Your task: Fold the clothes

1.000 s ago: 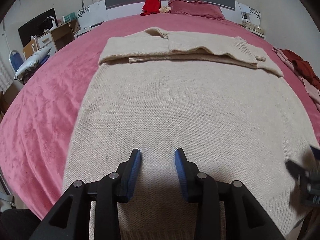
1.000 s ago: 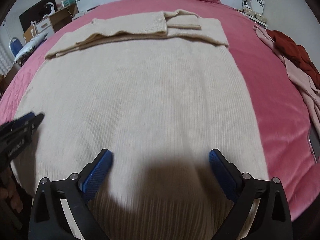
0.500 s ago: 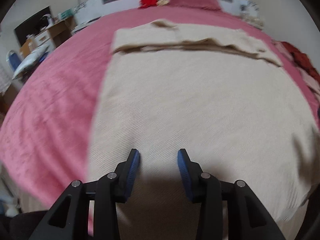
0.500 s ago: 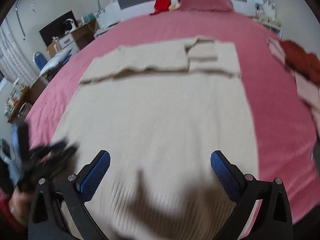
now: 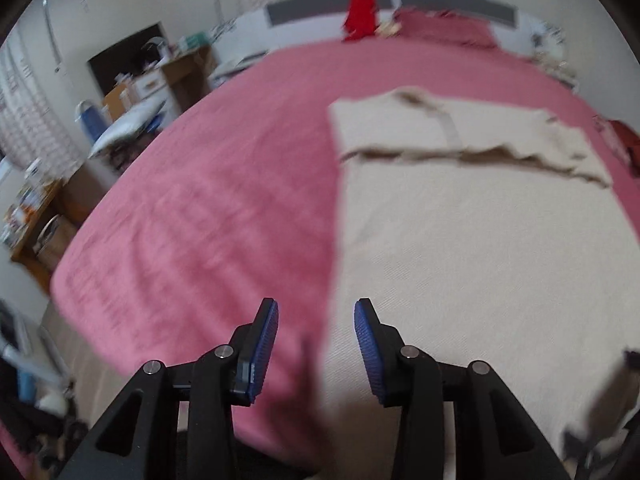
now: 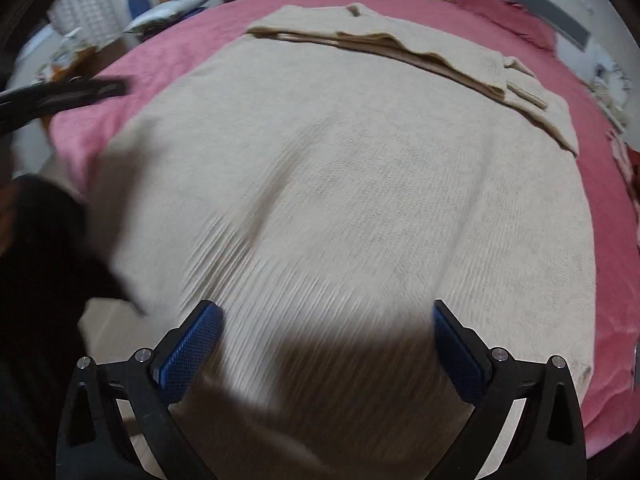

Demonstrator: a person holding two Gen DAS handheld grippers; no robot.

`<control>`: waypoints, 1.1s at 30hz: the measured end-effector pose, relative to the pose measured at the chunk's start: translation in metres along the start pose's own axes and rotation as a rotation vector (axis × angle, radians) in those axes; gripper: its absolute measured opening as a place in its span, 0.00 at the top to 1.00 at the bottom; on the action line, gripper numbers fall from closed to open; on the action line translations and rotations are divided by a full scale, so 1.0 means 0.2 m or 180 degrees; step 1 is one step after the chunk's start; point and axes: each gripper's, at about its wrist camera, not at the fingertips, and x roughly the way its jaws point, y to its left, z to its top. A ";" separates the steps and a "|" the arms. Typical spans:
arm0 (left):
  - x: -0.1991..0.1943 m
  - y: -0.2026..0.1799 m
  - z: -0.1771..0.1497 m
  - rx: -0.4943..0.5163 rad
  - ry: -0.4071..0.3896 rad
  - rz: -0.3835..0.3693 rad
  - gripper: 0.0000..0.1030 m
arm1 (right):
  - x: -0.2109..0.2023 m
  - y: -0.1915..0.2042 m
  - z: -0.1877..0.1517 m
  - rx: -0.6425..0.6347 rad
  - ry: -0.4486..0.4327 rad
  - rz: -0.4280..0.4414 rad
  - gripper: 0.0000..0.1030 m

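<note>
A beige knitted sweater (image 6: 360, 168) lies flat on the pink bedspread (image 5: 208, 216), its sleeves folded across the far end (image 5: 460, 136). My left gripper (image 5: 316, 340) hangs open over the sweater's left edge near the hem, one finger over the pink spread and the other over the knit. My right gripper (image 6: 328, 340) is open wide above the hem part of the sweater (image 5: 480, 248), holding nothing. The left gripper (image 6: 68, 92) shows as a dark blurred bar at the left of the right wrist view.
Reddish clothes (image 6: 628, 168) lie at the bed's right side. A pink pillow (image 5: 440, 28) and a red garment (image 5: 360, 12) sit at the headboard. Desks and a blue chair (image 5: 90, 120) crowd the floor left of the bed.
My left gripper has swung left, from over the middle of the hem to the sweater's left edge. The right gripper has shifted left and turned over the hem. Both stayed open.
</note>
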 end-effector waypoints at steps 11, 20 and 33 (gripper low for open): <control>0.21 -0.45 -0.12 0.1026 -0.0081 0.0189 0.58 | 0.01 -0.61 0.09 0.0619 -0.0107 -0.0227 0.01; 0.15 -0.28 -0.17 0.0841 -0.0014 0.0163 0.58 | -0.18 -0.87 -0.17 0.1321 -0.0035 -0.0301 0.01; 0.10 -0.41 0.39 0.0122 -0.0646 -0.0605 0.58 | -0.07 -0.95 0.42 0.1012 -0.0883 0.0132 0.02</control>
